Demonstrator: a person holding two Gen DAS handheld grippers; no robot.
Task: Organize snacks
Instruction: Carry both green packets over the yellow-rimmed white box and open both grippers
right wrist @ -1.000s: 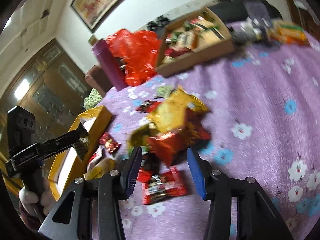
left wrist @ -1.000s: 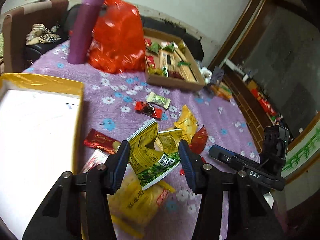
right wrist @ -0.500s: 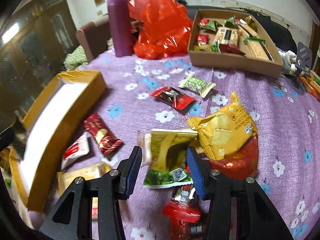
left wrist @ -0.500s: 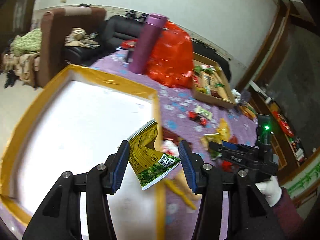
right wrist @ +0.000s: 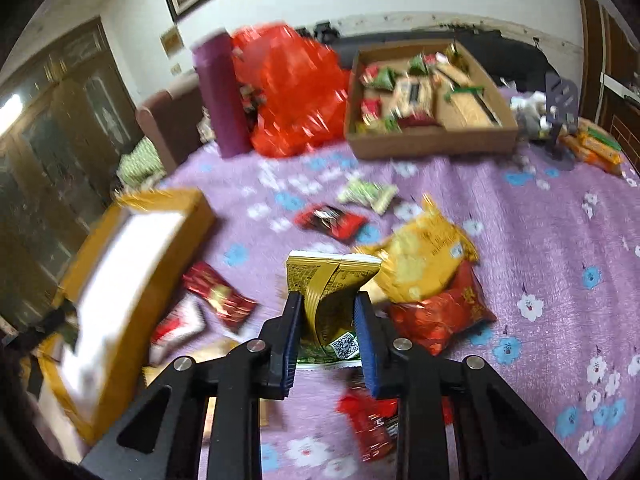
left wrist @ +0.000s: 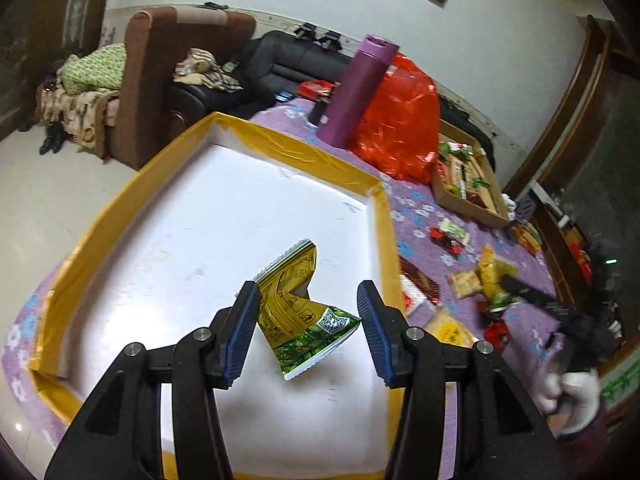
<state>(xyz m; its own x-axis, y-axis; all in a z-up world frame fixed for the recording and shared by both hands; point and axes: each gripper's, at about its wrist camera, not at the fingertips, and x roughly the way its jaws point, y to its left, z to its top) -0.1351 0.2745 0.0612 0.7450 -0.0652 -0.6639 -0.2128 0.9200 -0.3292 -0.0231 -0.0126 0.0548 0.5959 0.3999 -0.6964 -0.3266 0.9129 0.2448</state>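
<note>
Left gripper [left wrist: 306, 320]: lower centre of its own view, black arms, blue-padded fingers [left wrist: 242, 332] spread wide, jaws parted. Right gripper [right wrist: 327, 334]: lower centre of its own view, blue pads [right wrist: 365, 340] drawn close, pressing a yellow-green snack packet [right wrist: 332, 280]. Gloved right hand [left wrist: 568, 396]: lower right of the left view, wrapped round the gripper handle.

Your work surface is a purple floral tablecloth [right wrist: 560, 240]. It carries a yellow-rimmed tray [left wrist: 384, 240], a cardboard box [right wrist: 432, 142], a purple bottle [right wrist: 222, 100] and loose snack packets [right wrist: 428, 256].
</note>
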